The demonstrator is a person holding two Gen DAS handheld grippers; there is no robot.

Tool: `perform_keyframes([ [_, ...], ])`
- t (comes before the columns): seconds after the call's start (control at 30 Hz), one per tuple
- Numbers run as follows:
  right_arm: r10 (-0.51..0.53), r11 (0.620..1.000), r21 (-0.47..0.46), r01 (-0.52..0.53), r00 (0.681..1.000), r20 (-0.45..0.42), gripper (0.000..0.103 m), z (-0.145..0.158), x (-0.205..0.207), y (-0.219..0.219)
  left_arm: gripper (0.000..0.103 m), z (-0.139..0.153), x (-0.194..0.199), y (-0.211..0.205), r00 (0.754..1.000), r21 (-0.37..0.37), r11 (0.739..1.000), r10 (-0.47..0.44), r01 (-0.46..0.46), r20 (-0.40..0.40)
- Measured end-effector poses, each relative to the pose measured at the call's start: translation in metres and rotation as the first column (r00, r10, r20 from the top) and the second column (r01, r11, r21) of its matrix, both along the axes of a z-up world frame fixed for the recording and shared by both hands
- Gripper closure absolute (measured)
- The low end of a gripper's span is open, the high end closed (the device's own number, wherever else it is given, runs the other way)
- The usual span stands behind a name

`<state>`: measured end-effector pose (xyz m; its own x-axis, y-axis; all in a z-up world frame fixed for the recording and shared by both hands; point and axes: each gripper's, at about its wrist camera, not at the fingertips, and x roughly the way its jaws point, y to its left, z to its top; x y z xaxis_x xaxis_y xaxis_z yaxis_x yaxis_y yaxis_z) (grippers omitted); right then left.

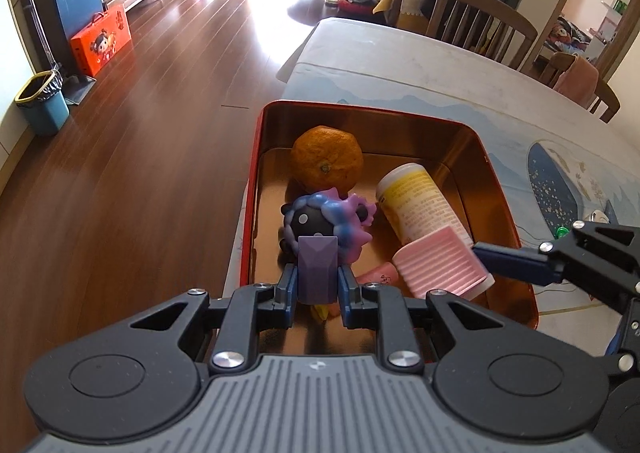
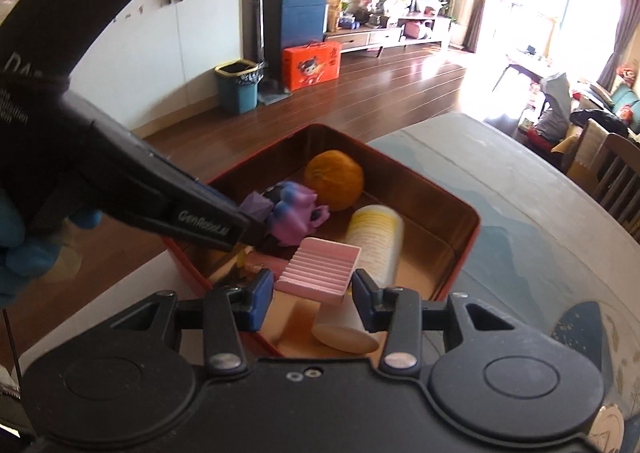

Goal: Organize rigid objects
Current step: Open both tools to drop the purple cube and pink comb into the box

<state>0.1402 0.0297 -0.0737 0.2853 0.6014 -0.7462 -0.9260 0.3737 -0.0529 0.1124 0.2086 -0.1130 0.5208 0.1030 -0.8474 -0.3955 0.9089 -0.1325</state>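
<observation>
Right now you are working over the tabletop [image 1: 400, 65], which is carrying a red tin box [image 1: 496, 189] with a gold inside, sitting close to the tabletop's edge. Inside the box an orange [image 1: 326, 161] is resting in the far corner, and a white bottle with a yellow label [image 1: 420, 205] is lying on its side along the right wall. A pink ridged soap dish [image 1: 440, 265] is leaning on the near end of that bottle.

Your left gripper [image 1: 318, 287] is holding a purple toy figure [image 1: 320, 237] over the near left part of the box, just in front of the orange; its jaws are pressing in on the figure's purple base from both sides. Whether the figure is touching the box floor, you cannot tell from these views.

Your right gripper [image 2: 308, 303] is hovering at the box's near edge with its jaws spread wide on either side of the soap dish, gripping nothing.
</observation>
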Motion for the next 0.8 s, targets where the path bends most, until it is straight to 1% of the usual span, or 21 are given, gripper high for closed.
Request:
perform_keyframes([
  [0.13,0.021,1.000,-0.011,-0.021,1.000,-0.006,0.060,-0.002,-0.002,0.005,0.082,-0.005,0.002,0.002,1.000,-0.011,1.000,-0.004,0.004,-0.013],
  [0.27,0.015,1.000,-0.021,-0.015,1.000,-0.013,0.060,-0.005,-0.001,0.005,0.082,-0.008,0.005,0.001,1.000,-0.016,1.000,-0.011,0.010,-0.020],
  [0.43,-0.022,1.000,-0.016,0.022,0.998,-0.058,0.060,-0.004,0.004,0.003,0.082,-0.010,0.005,-0.004,0.999,-0.018,0.999,-0.028,0.027,-0.026],
  [0.6,-0.048,0.999,-0.002,0.048,0.996,-0.079,0.059,-0.002,0.006,-0.004,0.082,-0.011,0.007,-0.004,0.999,-0.028,0.999,-0.038,0.037,-0.035],
  [0.8,-0.096,0.995,0.023,0.099,0.990,-0.104,0.054,0.002,0.009,-0.015,0.082,-0.010,0.005,-0.003,0.998,-0.043,0.998,-0.037,0.036,-0.042],
])
